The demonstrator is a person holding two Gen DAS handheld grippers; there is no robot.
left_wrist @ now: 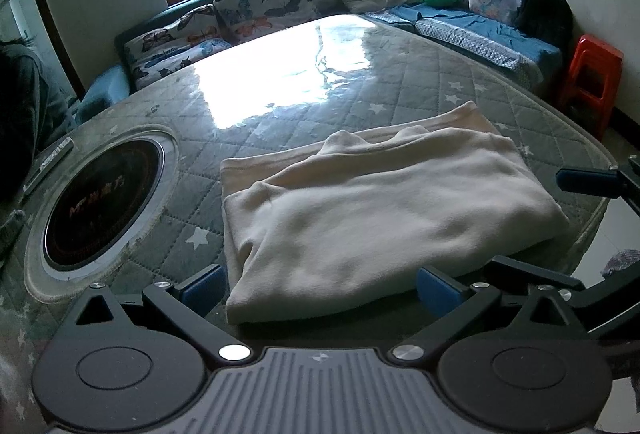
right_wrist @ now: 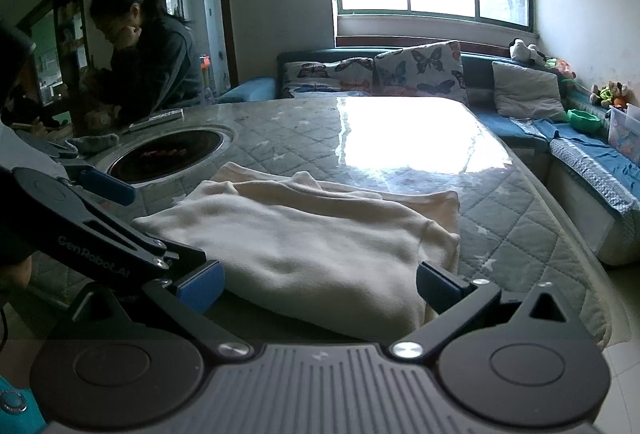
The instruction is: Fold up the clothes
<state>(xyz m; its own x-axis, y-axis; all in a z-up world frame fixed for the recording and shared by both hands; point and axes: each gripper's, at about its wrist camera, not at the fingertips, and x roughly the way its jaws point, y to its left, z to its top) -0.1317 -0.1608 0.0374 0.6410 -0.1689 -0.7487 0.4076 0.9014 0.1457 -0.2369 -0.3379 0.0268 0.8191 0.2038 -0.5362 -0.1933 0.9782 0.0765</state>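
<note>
The left gripper [left_wrist: 320, 284] and the right gripper [right_wrist: 320, 284] are both hovering spread wide, holding nothing, just before the folded cream garment [left_wrist: 376, 214] that is lying near the quilted table's [left_wrist: 304, 114] front edge, beside the round burner [left_wrist: 104, 202].

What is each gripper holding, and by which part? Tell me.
Nothing is held. The left gripper and right gripper are both open, their fingers straddling the near edge of the folded cream garment without clamping it.

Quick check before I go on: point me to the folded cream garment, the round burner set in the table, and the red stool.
Folded cream garment [left_wrist: 384, 210]: left wrist view, middle of its top layer.
Round burner [left_wrist: 102, 206]: left wrist view, centre of the dark glass.
Red stool [left_wrist: 592, 74]: left wrist view, its front face.
</note>
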